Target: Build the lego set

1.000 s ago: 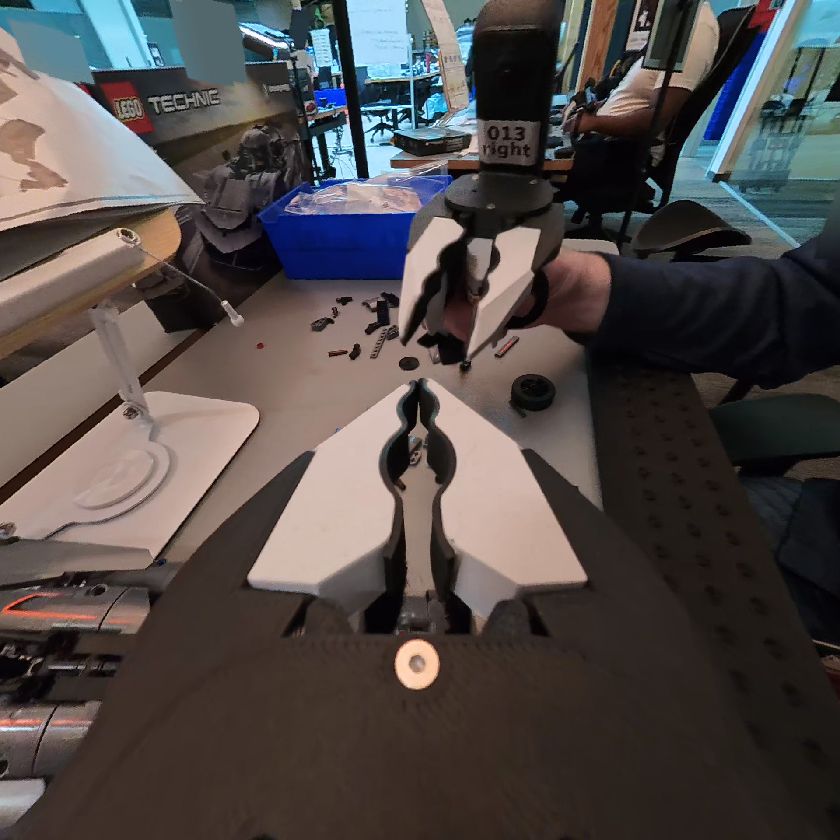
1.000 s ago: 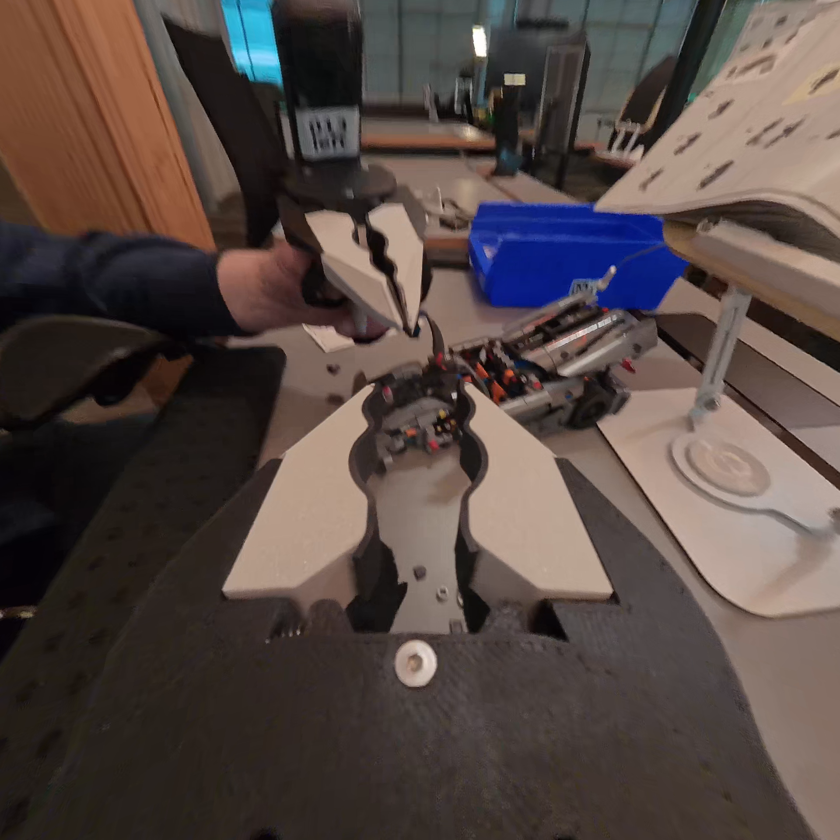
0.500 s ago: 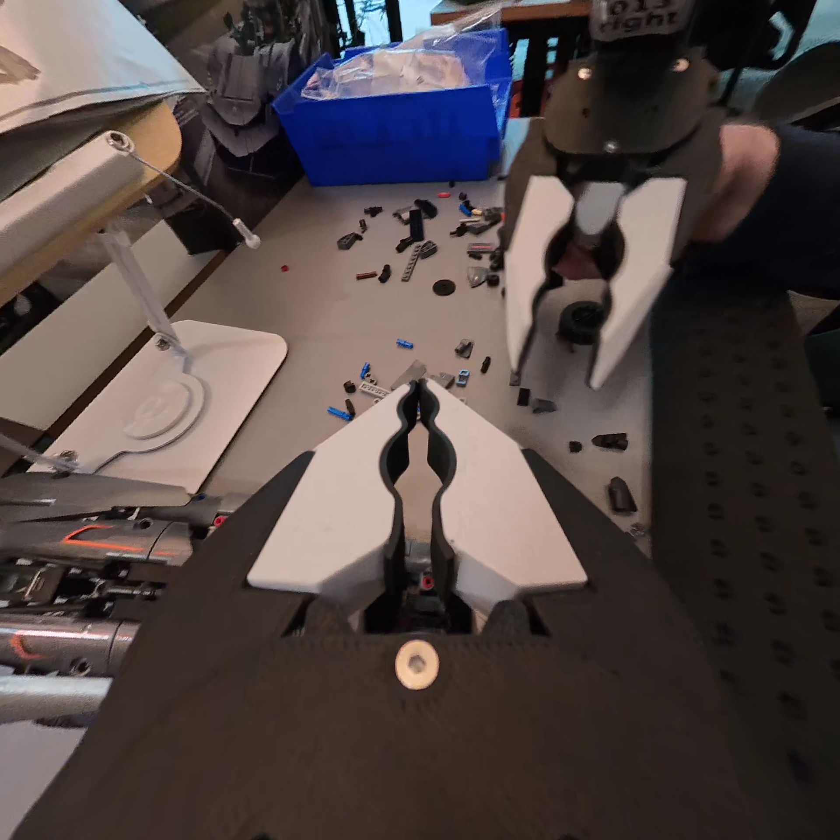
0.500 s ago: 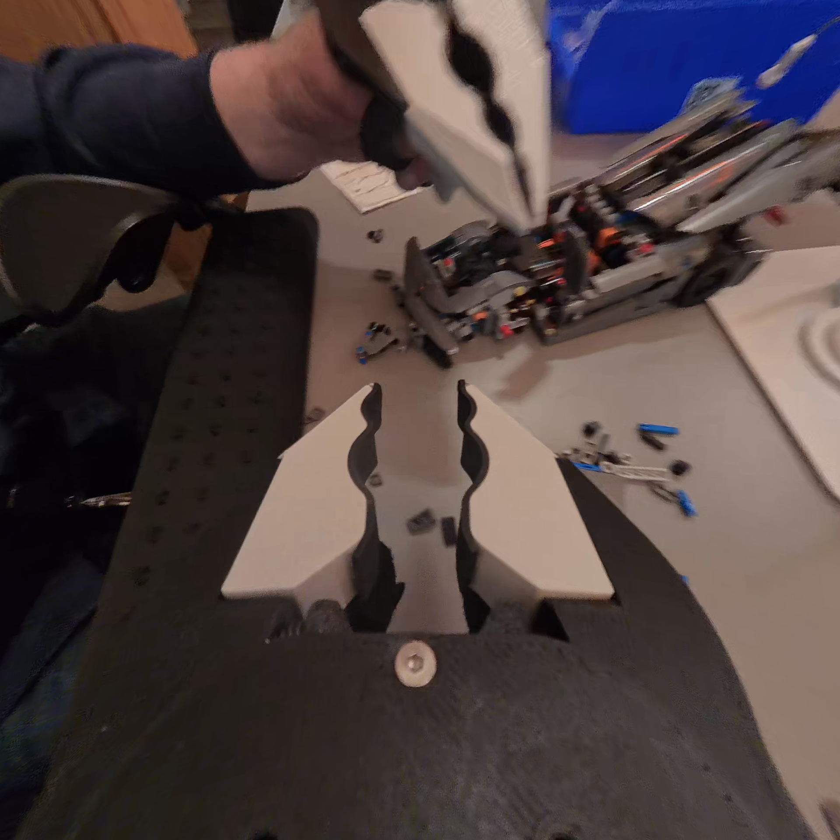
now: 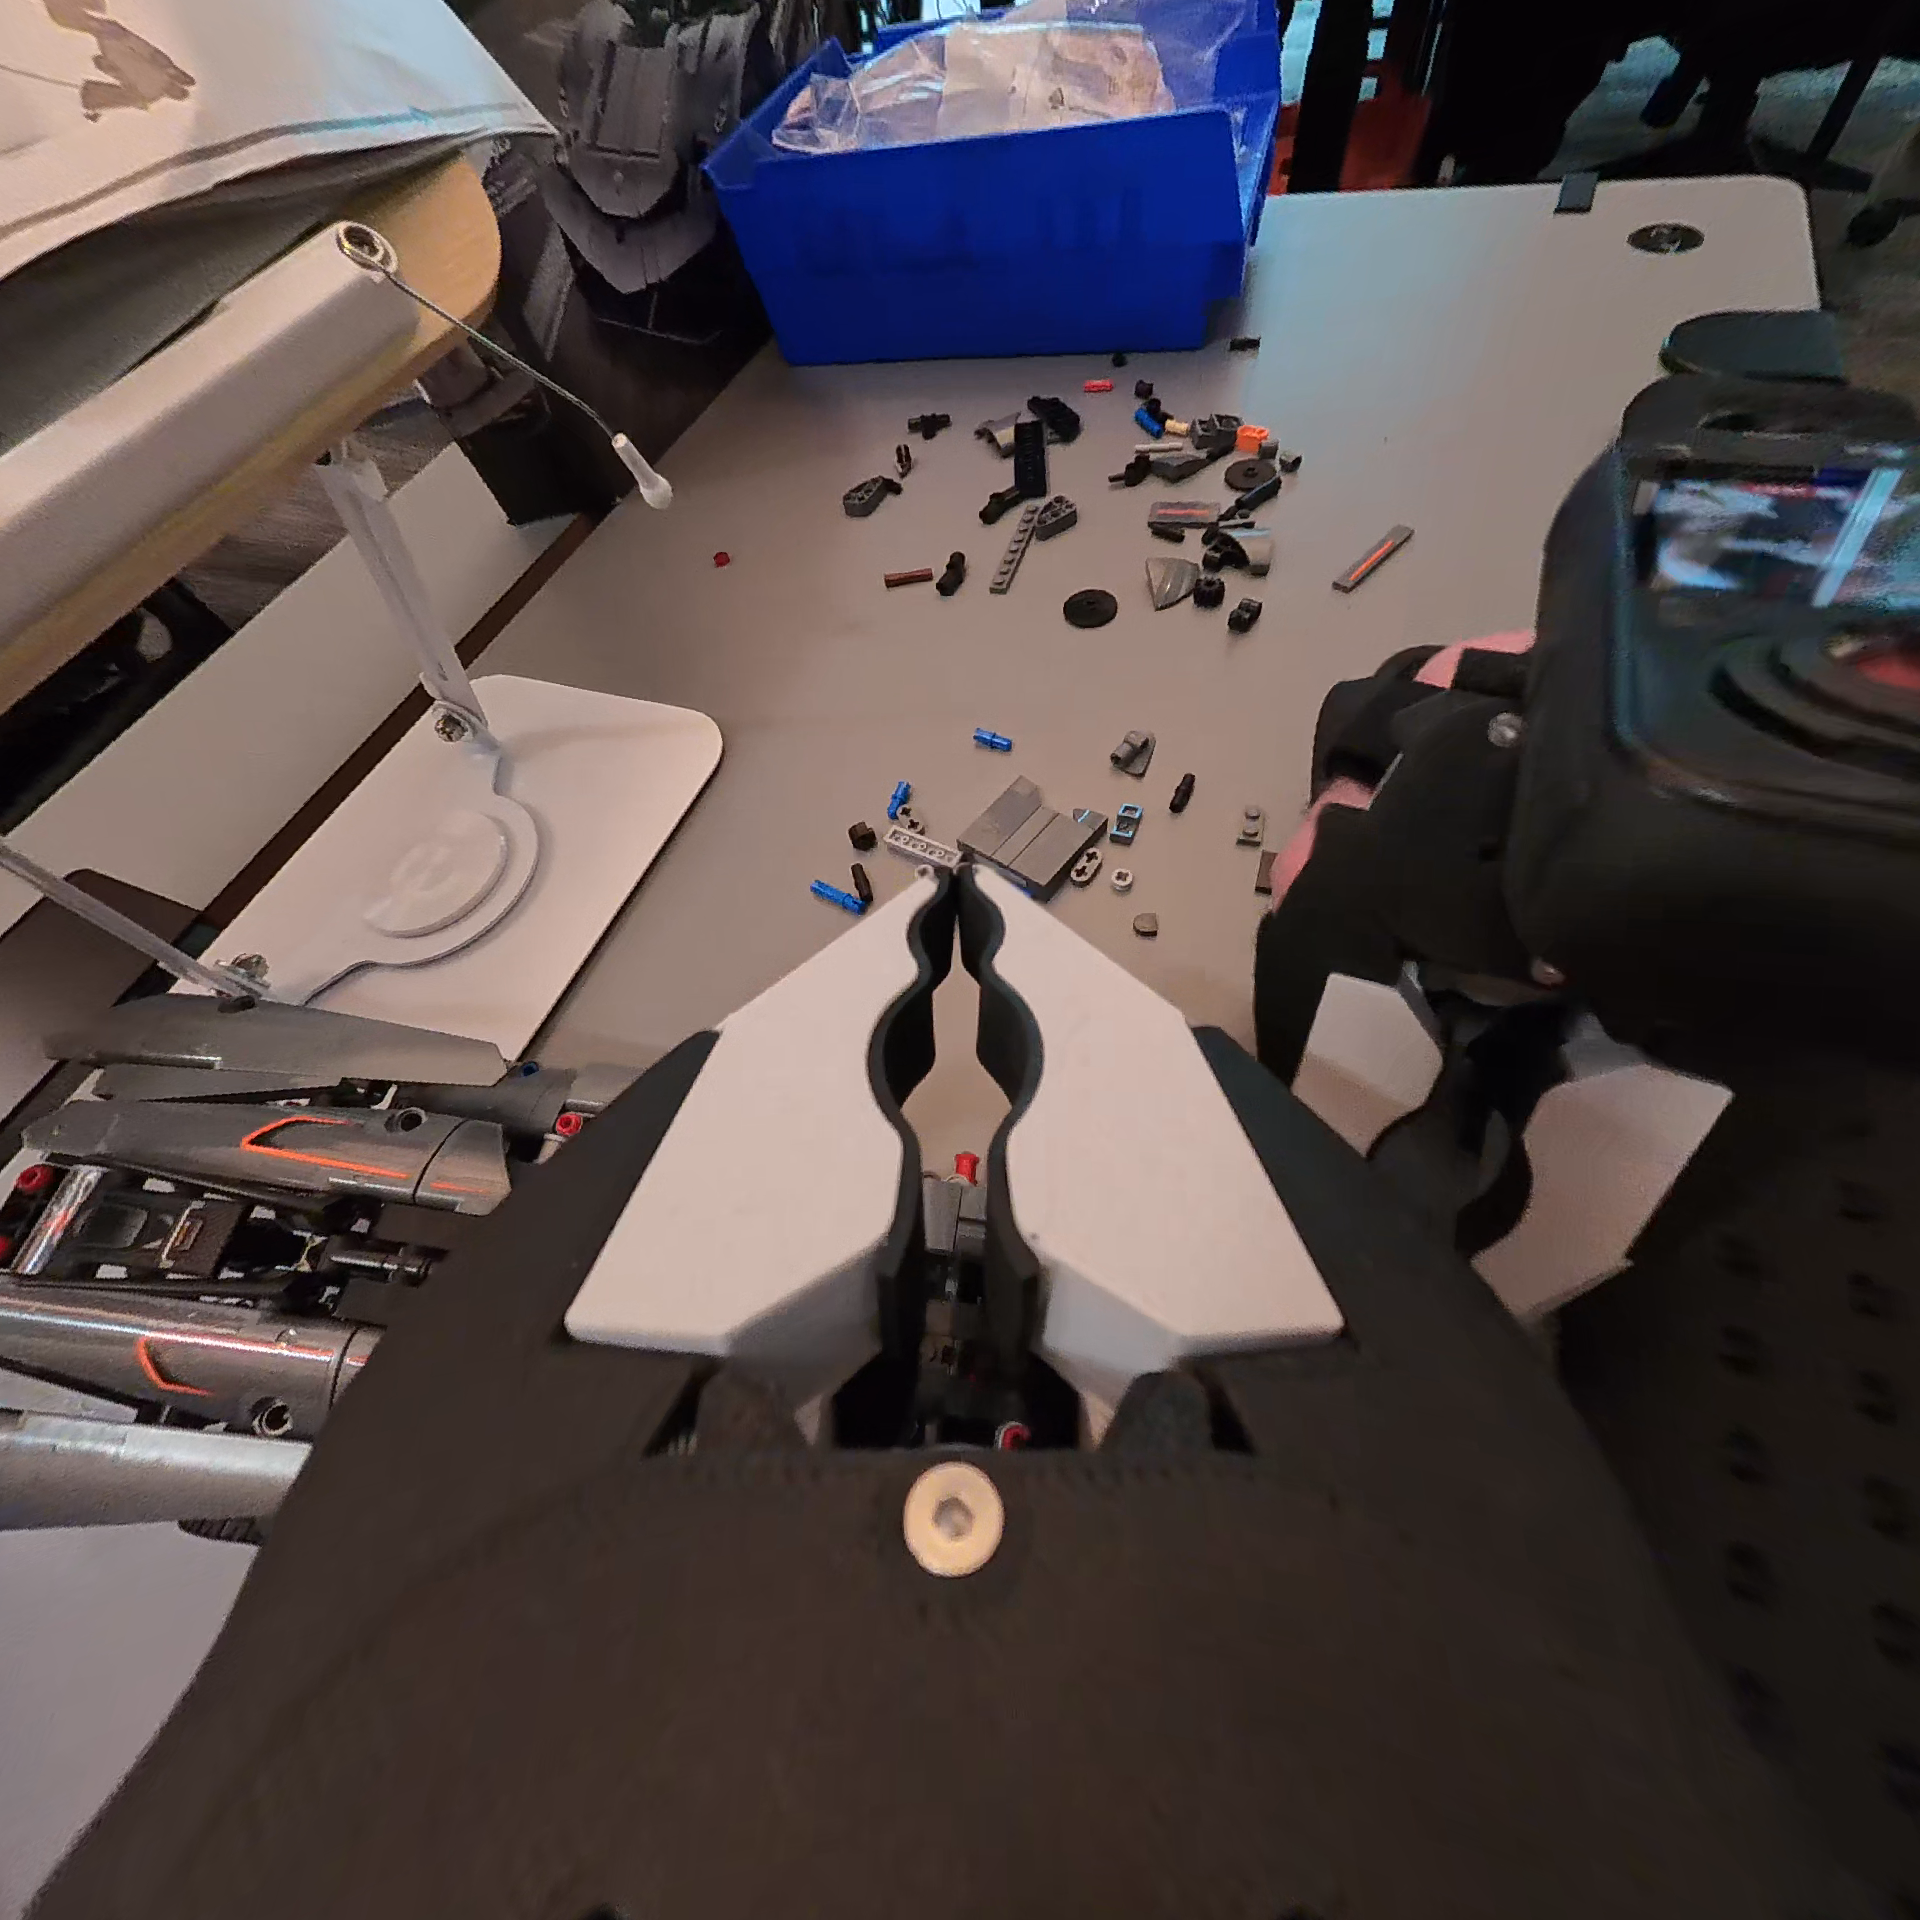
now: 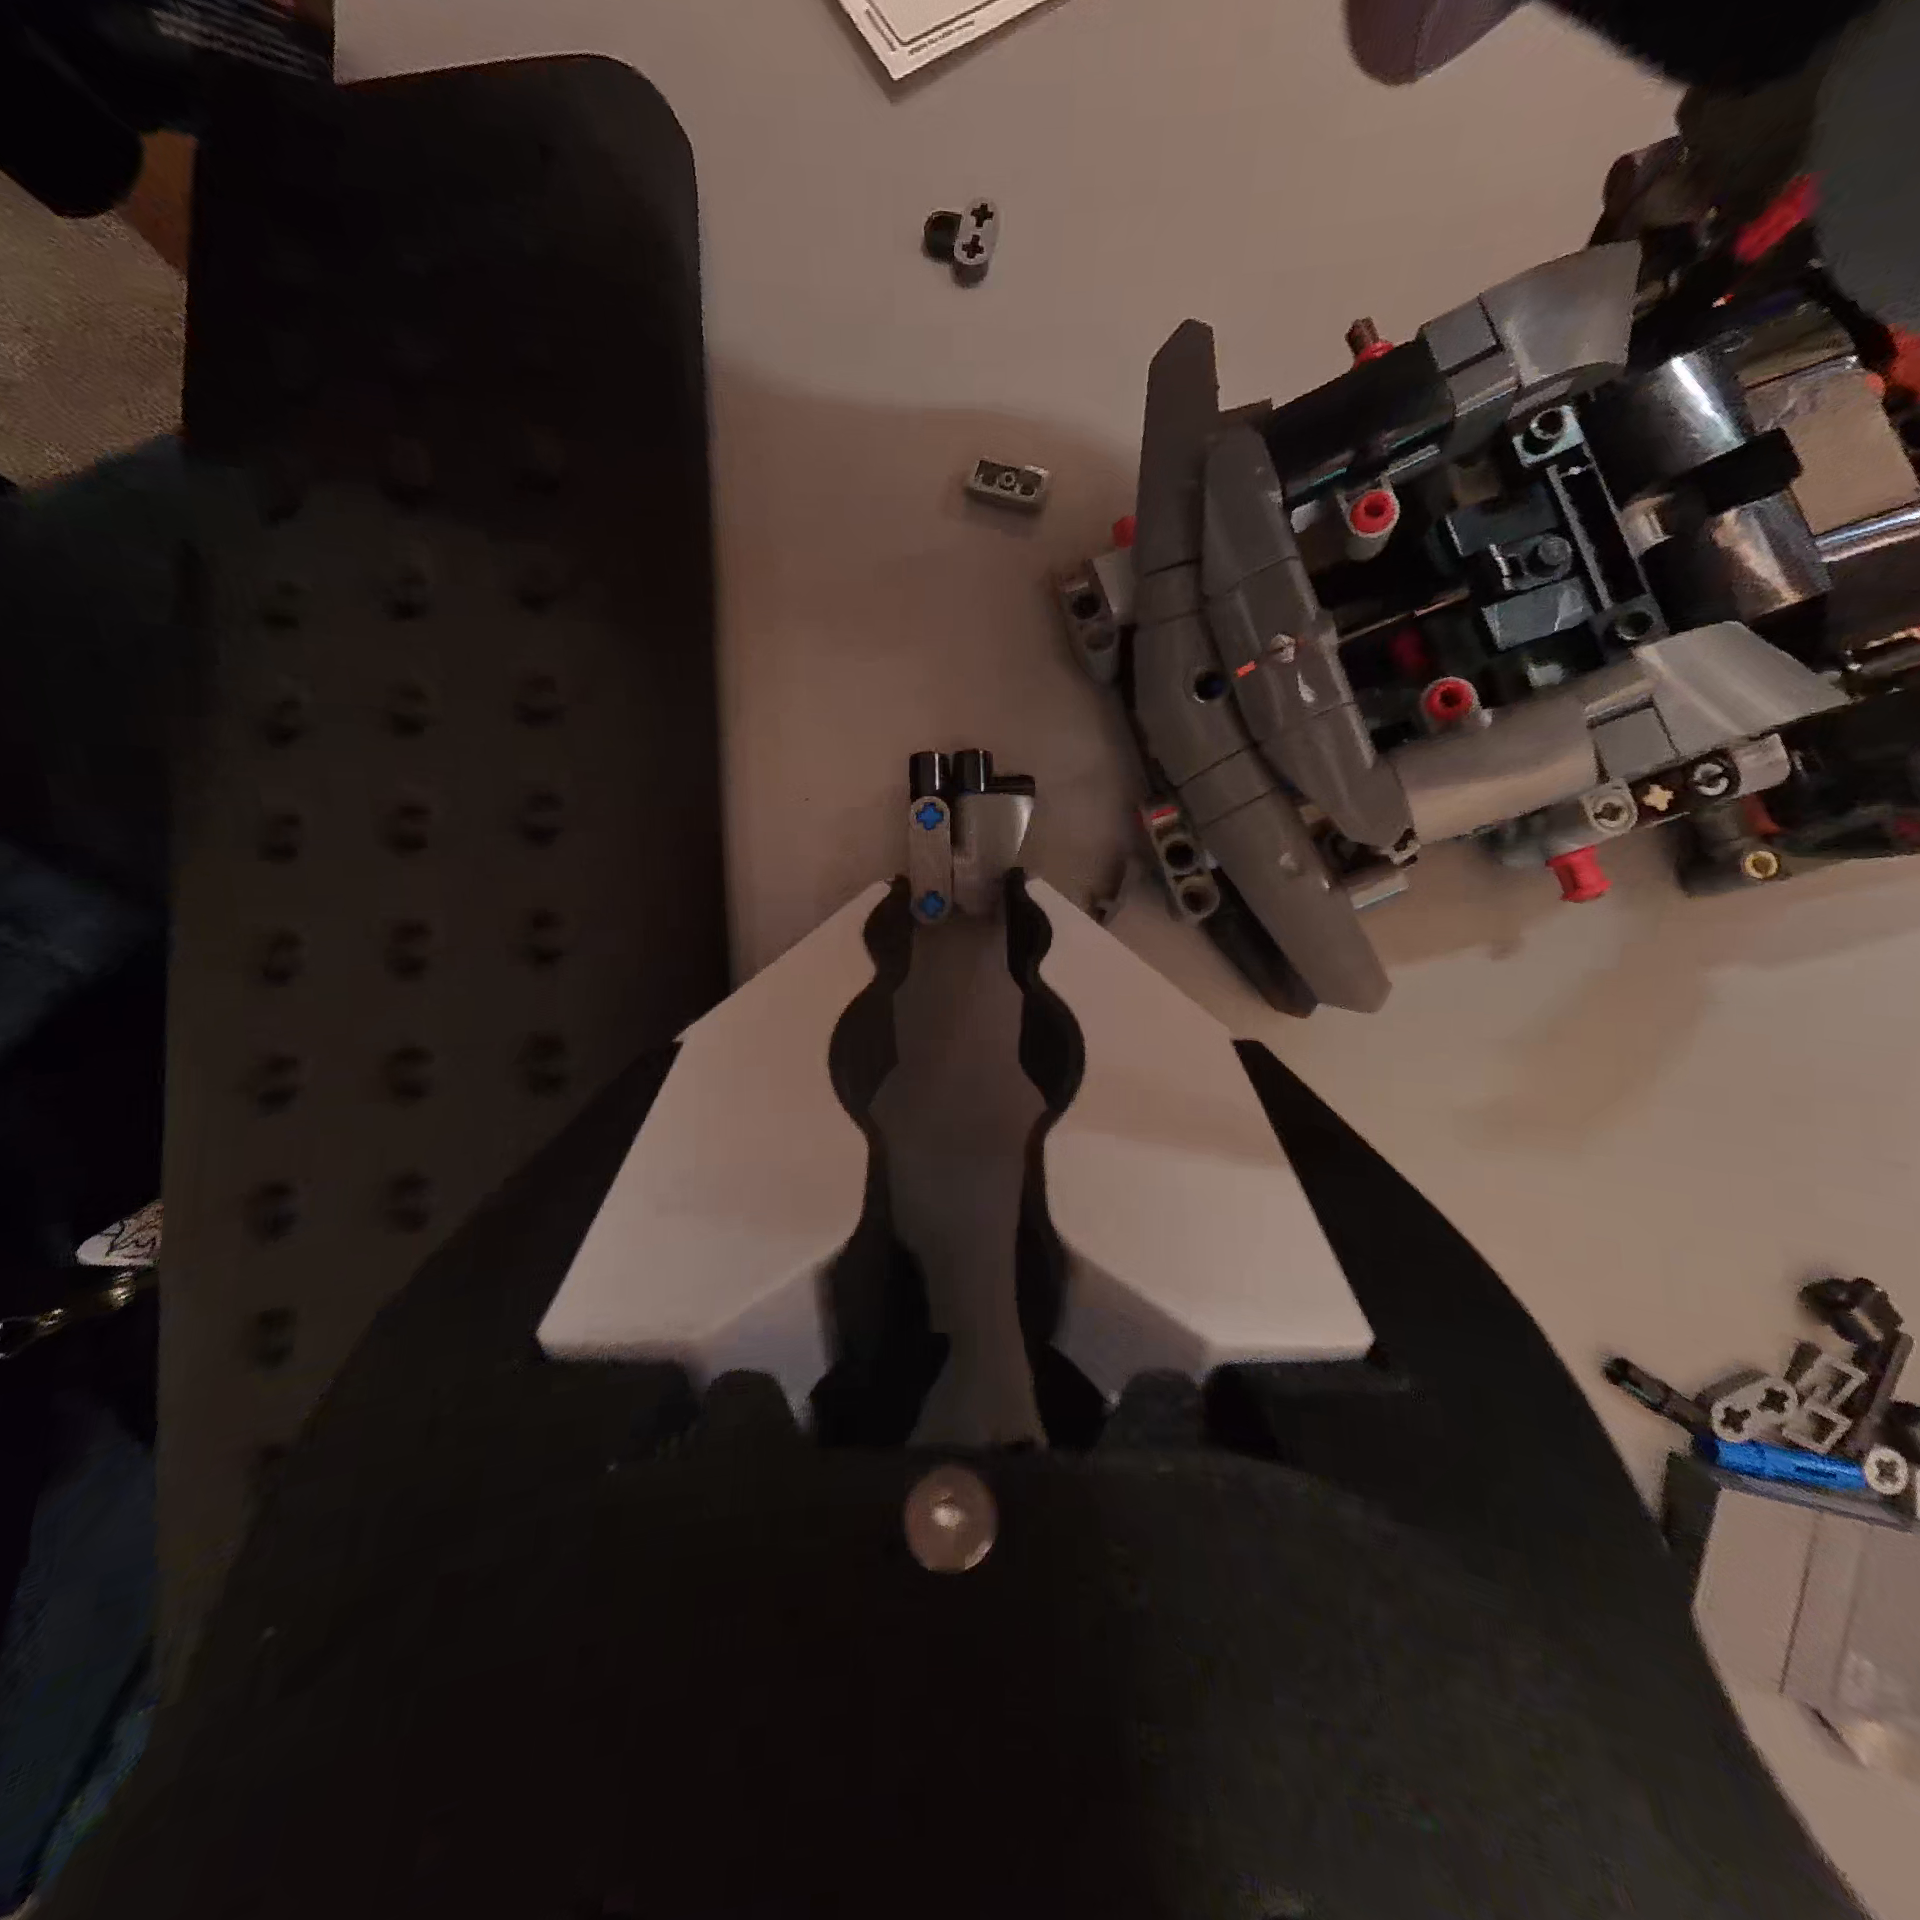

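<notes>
The right gripper (image 6: pixel 951 883), jaws parted, straddles a small grey-and-black sub-assembly (image 6: pixel 961 836) on the worktop (image 6: pixel 1351 1143), just beside the model car (image 6: pixel 1455 644). The left gripper (image 5: pixel 951 883) is clenched, seemingly empty. Closing off-centre could flick the piece away.

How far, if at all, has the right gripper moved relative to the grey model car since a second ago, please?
Yes. The right gripper has dropped from level with the model car to point straight down at the table, its fingertips around a small grey assembly beside the car's curved end.

Grey table (image 5: pixel 1455 312), black chairs (image 5: pixel 1558 62) behind
</notes>
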